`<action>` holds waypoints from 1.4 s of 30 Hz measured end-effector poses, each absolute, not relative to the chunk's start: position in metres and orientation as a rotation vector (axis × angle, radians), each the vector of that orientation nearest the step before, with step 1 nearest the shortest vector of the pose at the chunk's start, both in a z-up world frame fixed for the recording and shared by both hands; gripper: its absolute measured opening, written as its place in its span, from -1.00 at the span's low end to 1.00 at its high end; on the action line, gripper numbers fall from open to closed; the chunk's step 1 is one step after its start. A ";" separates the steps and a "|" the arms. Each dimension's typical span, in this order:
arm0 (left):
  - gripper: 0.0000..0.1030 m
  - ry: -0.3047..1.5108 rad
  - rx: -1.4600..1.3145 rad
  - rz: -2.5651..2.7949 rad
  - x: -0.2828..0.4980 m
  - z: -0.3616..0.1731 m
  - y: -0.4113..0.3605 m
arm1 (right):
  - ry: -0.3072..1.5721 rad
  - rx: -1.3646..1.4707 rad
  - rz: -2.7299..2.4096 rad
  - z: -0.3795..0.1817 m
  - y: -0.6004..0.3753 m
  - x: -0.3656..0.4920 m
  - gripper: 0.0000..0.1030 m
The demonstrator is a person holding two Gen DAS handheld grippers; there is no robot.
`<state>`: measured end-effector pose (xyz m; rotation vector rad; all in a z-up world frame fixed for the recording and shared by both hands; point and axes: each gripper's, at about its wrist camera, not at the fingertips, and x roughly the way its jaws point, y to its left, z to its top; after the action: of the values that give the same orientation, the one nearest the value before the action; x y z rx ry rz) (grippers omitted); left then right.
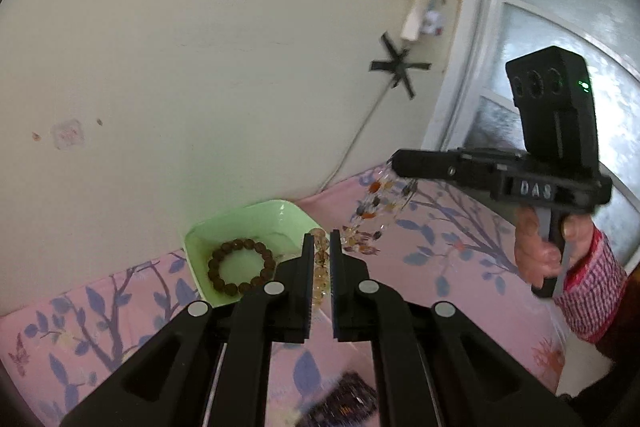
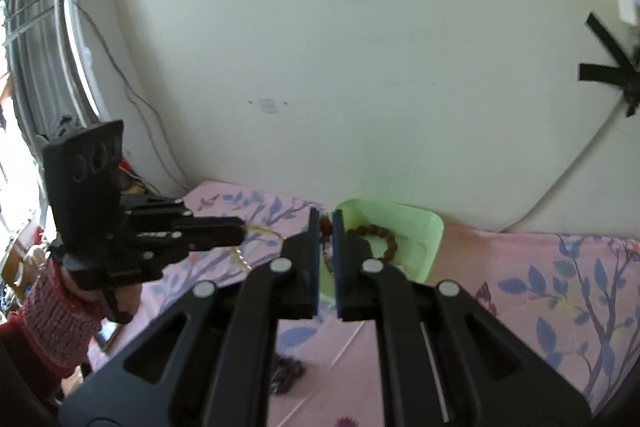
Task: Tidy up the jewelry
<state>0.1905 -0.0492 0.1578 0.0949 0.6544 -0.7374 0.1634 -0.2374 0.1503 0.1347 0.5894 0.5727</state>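
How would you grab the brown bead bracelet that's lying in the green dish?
Probably pinch one side of the ring. The brown bead bracelet lies flat as an open loop in the green dish, so one gripper finger can drop into its empty middle and the other outside the beads. Come from above, on the arc farthest from the dish's raised walls.

Black grippers (image 1: 322, 251); red-checked sleeve (image 1: 592, 291) on the person.

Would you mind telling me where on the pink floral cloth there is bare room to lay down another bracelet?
The pink cloth lies bare right of the green tray, out to the frame edge. It is crowded left of the tray, where the left gripper dangles a pale bead strand. The tray holds a brown bead bracelet; a dark beaded piece lies nearer.
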 end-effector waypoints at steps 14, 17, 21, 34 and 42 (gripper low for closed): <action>-0.28 0.792 0.067 -0.610 0.249 0.080 -0.053 | 0.639 0.130 0.516 0.093 -0.228 0.194 -0.17; -0.23 0.759 0.060 -0.639 0.231 0.094 -0.048 | 0.624 0.147 0.538 0.097 -0.232 0.181 -0.17; -0.23 0.747 0.052 -0.676 0.196 0.106 -0.029 | 0.631 0.142 0.588 0.094 -0.233 0.149 -0.17; -0.23 0.818 0.012 -0.533 0.077 0.045 0.044 | 0.873 0.078 0.705 0.020 -0.184 0.105 -0.24; -0.23 0.810 -0.113 -0.572 0.045 0.029 0.046 | 0.950 0.105 0.739 0.002 -0.164 0.098 -0.77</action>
<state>0.0450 0.0456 0.0286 -0.1130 0.8103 -0.5717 0.0984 -0.1637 0.0016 0.1052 0.9502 0.7392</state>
